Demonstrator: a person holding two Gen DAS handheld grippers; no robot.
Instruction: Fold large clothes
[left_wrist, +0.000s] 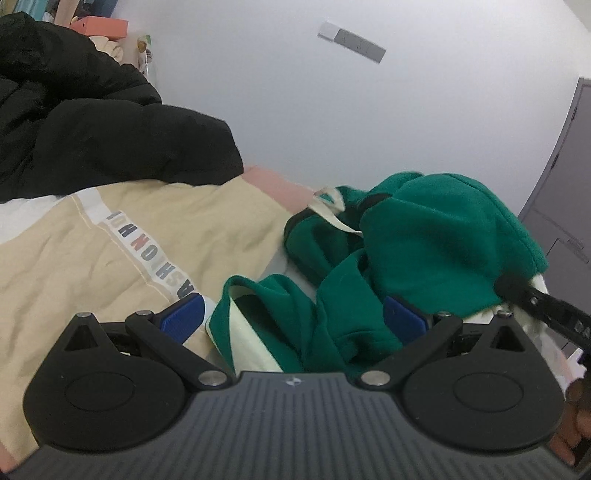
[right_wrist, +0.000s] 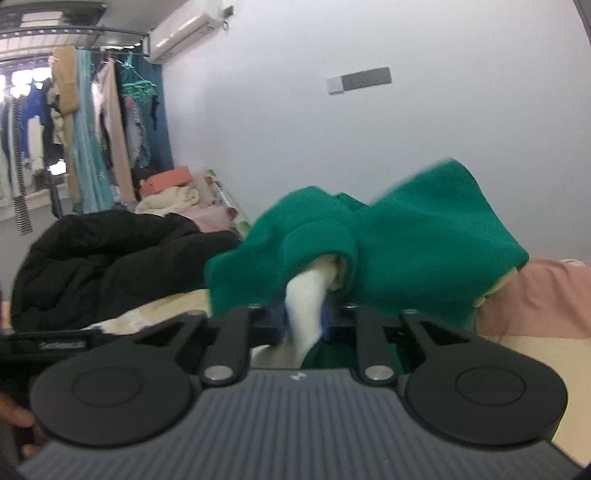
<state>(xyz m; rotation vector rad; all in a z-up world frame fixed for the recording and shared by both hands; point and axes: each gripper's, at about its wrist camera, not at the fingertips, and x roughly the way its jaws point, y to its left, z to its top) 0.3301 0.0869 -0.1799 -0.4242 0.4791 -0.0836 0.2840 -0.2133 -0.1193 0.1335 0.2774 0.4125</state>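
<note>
A crumpled green fleece garment (left_wrist: 436, 236) with a cream lining lies on the bed. My left gripper (left_wrist: 295, 317) is open, its blue pads (left_wrist: 183, 314) far apart, with a green fold and cream lining lying loosely between them. My right gripper (right_wrist: 304, 317) is shut on a strip of the cream lining (right_wrist: 306, 295), and the green fleece garment (right_wrist: 406, 229) bunches up just beyond its fingers. In the left wrist view, the right gripper's black finger (left_wrist: 532, 299) reaches in from the right at the fleece's edge.
A black padded jacket (left_wrist: 92, 122) is heaped at the left on the beige bed cover (left_wrist: 92, 266) with printed letters. Pink sheet (right_wrist: 535, 295) shows at the right. A white wall stands close behind, a grey door (left_wrist: 561, 184) at right, hanging clothes (right_wrist: 74, 129) far left.
</note>
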